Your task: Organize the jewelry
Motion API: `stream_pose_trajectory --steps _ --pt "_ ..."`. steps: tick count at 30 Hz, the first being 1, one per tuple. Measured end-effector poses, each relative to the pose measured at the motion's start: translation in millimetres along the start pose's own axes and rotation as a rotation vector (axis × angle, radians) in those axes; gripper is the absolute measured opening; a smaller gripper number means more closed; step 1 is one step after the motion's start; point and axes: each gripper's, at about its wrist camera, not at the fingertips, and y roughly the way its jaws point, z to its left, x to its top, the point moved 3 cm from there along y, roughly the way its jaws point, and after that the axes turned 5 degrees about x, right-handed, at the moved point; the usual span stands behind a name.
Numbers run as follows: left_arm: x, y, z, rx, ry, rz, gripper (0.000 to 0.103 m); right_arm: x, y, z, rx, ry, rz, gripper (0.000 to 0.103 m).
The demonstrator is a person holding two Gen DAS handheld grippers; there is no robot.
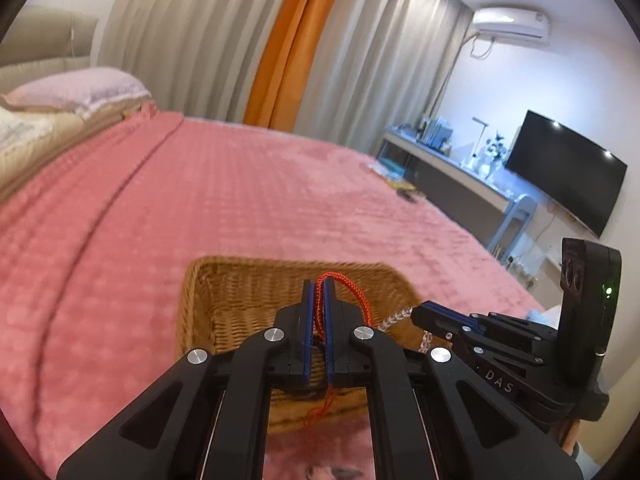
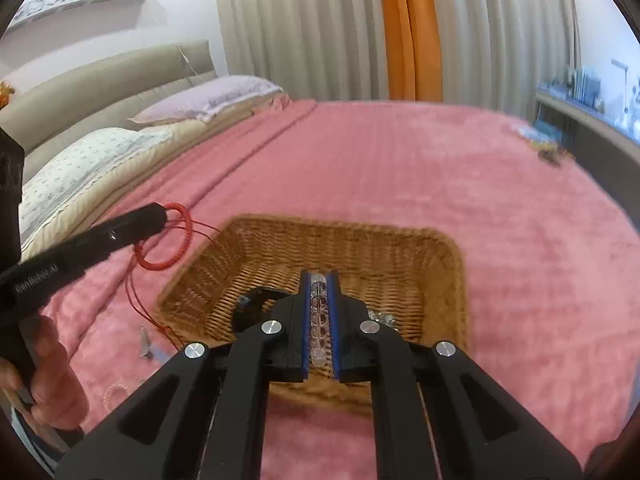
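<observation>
This is looking like a bedroom in a home. A wide bed (image 2: 400, 184) is lying under a pink textured blanket, with pillows (image 2: 208, 98) resting against a padded beige headboard (image 2: 108, 68). Long grey curtains (image 1: 192, 36) with an orange panel (image 1: 292, 40) are hanging behind it. An air conditioner (image 1: 512, 26) is sitting high on the white wall, a flat television (image 1: 564, 168) is hanging below it, and a long surface (image 1: 448, 160) is carrying books and a lamp.

Open pink blanket (image 2: 400, 168) fills the frame's upper half. At centre, the wicker basket (image 2: 440, 248) walls stand up; dark and silvery pieces crowd its lower floor.
</observation>
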Motion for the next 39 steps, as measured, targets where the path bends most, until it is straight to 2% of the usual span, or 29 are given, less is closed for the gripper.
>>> stream_pose_trajectory --steps 5,9,10,12,14,17,18,20,21,22,28,32,37,39 --pt "-12 42 15 0.036 -0.017 0.063 0.003 -11 29 -22 -0.025 0.044 0.043 0.006" --pt "-19 54 19 0.064 0.000 0.097 0.006 -19 34 -35 -0.026 0.082 0.047 0.007" --pt "-20 56 20 0.073 0.000 0.107 0.011 -20 34 -37 -0.032 0.090 0.047 0.007" --pt "-21 56 23 0.074 -0.008 0.114 0.049 -20 31 -39 -0.037 0.099 0.052 0.007" --pt "-20 51 24 0.079 -0.016 0.107 0.056 -20 27 -39 -0.033 0.104 0.053 0.008" --pt "-17 33 22 0.065 -0.013 0.093 0.056 -21 9 -33 -0.032 0.104 0.037 0.010" --pt "-15 25 19 0.060 -0.011 0.083 0.057 -20 3 -32 -0.027 0.104 0.029 0.015" --pt "-13 0 18 0.049 -0.003 0.054 0.061 -20 -12 -26 -0.029 0.097 0.007 0.033" --pt "-13 -11 17 0.047 0.000 0.040 0.064 -21 -22 -22 -0.034 0.088 -0.013 0.049" --pt "-13 -25 17 0.047 0.004 0.025 0.064 -22 -33 -17 -0.035 0.078 -0.031 0.054" --pt "-26 -97 22 0.070 -0.002 -0.043 0.066 -35 -77 19 0.015 0.037 -0.066 0.054" --pt "-46 -140 35 0.136 -0.005 -0.071 0.069 -56 -84 41 0.042 0.020 -0.032 0.054" --pt "-85 -148 70 0.280 -0.063 0.000 0.070 -95 -57 55 0.052 0.048 0.091 0.054" --pt "-99 -140 88 0.282 -0.115 0.037 0.070 -110 -43 55 0.056 0.071 0.145 0.054"
